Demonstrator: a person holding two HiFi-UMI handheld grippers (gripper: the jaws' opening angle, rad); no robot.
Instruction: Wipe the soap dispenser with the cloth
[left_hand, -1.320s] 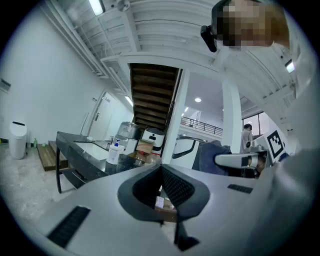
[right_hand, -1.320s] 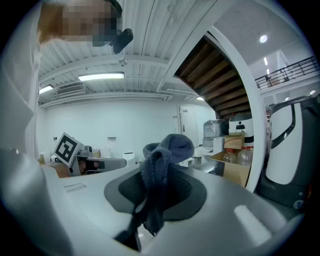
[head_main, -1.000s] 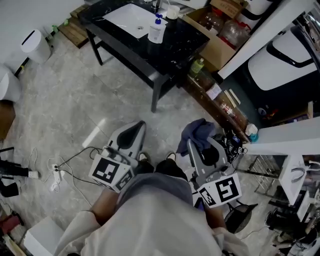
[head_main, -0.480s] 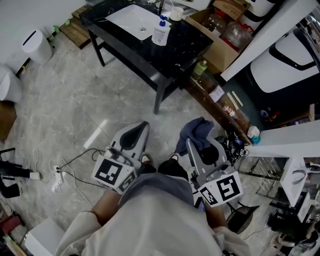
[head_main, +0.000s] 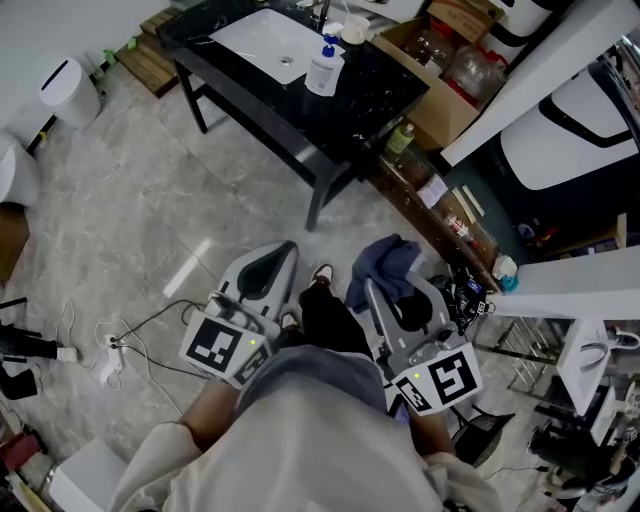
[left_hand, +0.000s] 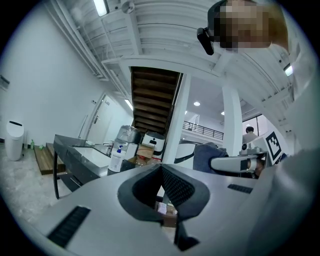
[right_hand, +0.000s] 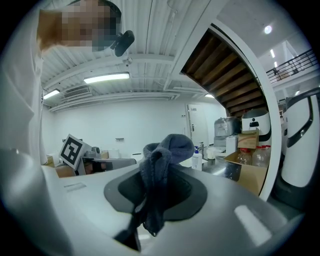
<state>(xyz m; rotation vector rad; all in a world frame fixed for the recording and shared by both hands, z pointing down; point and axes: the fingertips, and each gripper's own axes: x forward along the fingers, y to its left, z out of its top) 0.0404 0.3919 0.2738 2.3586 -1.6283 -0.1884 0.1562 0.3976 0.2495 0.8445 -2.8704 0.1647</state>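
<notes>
Grey marbled floor (head_main: 120, 220) fills most of the head view, with a black desk (head_main: 375, 105) standing at the top of it. Set into the desk is a white sink basin (head_main: 262, 38). The soap dispenser (head_main: 324, 68) — a pale bottle with a blue pump — stands upright on the dark top, just beside the basin's right edge. An open cardboard box (head_main: 440, 95) with jars in it sits to the right of the desk, and a white bin (head_main: 68, 92) stands at the far left. Loose cables (head_main: 125, 340) lie on the floor on the person's left side.

Both grippers are held low in front of the person, well apart from the desk and pointing toward it. The left gripper (head_main: 270, 268) is clenched with nothing in it. In its own view the two dark pads meet at the tip, and the dispenser shows small on the desk beyond. The right gripper (head_main: 385, 295) is clamped on the cloth (head_main: 388, 262) — a dark blue bundle that bulges above the jaws and hangs in a fold below them in the right gripper view. One shoe (head_main: 322, 274) of the person shows on the floor between the two grippers. Neither gripper nor the cloth touches the dispenser.
</notes>
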